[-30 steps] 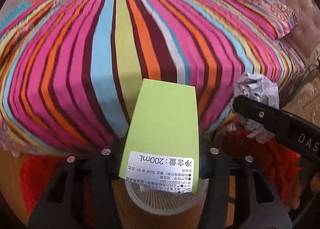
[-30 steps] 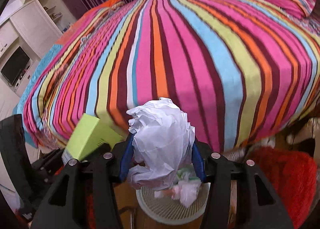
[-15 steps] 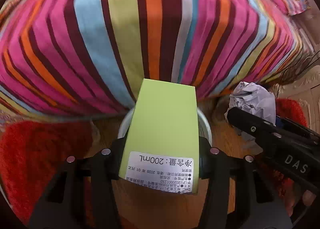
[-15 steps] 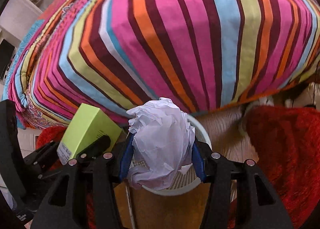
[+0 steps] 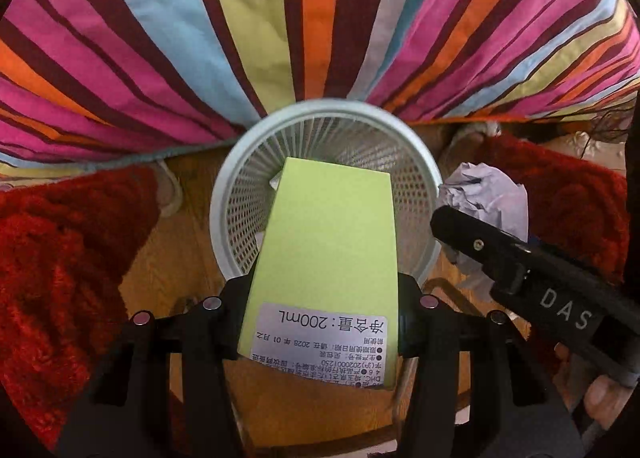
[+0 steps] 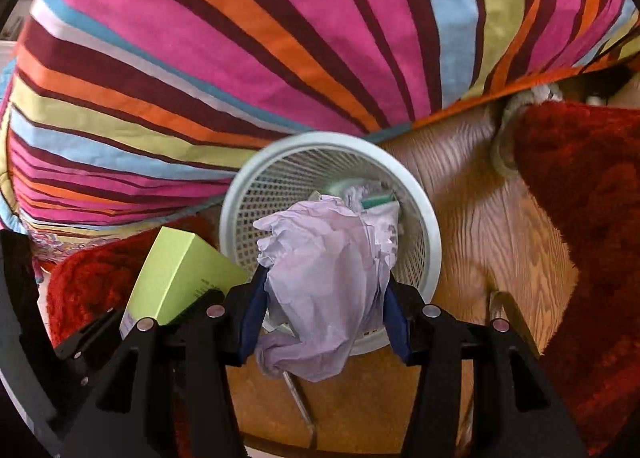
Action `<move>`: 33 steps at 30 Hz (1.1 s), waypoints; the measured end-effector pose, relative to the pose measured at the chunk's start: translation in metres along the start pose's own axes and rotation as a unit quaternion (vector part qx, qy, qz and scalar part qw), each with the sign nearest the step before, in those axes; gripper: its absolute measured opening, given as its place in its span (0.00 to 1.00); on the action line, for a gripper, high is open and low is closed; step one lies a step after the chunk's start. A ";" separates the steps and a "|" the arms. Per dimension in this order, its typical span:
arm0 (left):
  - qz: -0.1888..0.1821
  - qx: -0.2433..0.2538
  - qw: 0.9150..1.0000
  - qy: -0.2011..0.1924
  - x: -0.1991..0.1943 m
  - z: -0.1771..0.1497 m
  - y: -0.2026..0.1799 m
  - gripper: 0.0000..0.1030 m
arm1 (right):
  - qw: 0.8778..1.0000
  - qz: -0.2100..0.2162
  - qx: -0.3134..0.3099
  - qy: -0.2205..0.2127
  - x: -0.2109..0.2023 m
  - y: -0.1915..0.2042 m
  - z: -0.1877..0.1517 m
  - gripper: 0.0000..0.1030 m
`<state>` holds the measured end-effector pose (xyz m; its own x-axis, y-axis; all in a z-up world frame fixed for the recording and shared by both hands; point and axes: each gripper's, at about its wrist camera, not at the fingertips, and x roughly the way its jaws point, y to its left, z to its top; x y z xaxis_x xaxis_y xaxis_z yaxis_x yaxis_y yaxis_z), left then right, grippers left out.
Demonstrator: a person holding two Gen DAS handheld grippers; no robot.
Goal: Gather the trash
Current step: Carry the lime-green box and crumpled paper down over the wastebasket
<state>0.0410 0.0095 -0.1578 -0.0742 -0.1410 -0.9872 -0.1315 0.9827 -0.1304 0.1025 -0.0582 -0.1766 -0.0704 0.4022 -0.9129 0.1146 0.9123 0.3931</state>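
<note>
My left gripper (image 5: 322, 318) is shut on a lime-green carton (image 5: 332, 242) with a white label, held over the near rim of a white mesh wastebasket (image 5: 244, 194). My right gripper (image 6: 324, 318) is shut on a crumpled white paper ball (image 6: 324, 278), held just above the basket's (image 6: 428, 226) near edge. The basket holds crumpled wrappers and paper (image 6: 372, 198). The paper ball (image 5: 488, 198) and right gripper also show at the right of the left wrist view; the carton (image 6: 176, 274) shows at the left of the right wrist view.
A bed with a bright striped cover (image 5: 280, 18) hangs right behind the basket. Red shaggy rugs (image 5: 52, 278) (image 6: 592, 218) lie on the wooden floor (image 6: 480, 210) on both sides of it.
Both grippers tilted downward and came in over the wastebasket. The bed top left the view; the basket's opening now lies under the carton and the paper ball.
</note>
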 end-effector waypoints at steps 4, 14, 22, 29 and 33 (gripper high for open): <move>-0.001 -0.011 0.999 0.033 0.018 0.005 0.000 0.49 | 1.000 -0.016 -0.001 0.017 0.015 0.000 0.000 0.47; 0.006 -0.029 0.996 0.088 0.055 0.007 0.004 0.49 | 0.998 -0.030 0.030 0.056 0.043 -0.013 0.007 0.47; -0.003 -0.049 0.991 0.124 0.077 0.010 0.012 0.49 | 0.994 -0.039 0.045 0.097 0.070 -0.022 0.008 0.47; 0.001 -0.061 0.987 0.147 0.092 0.012 0.018 0.49 | 0.990 -0.047 0.054 0.124 0.091 -0.028 0.009 0.47; -0.001 -0.067 0.986 0.152 0.096 0.012 0.020 0.49 | 0.988 -0.052 0.055 0.133 0.097 -0.027 0.008 0.48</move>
<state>0.0432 0.0175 -0.2566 -0.3650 -0.1920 -0.9110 -0.2599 0.9606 -0.0984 0.1009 -0.0448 -0.2768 -0.3436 0.3269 -0.8804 0.1992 0.9415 0.2719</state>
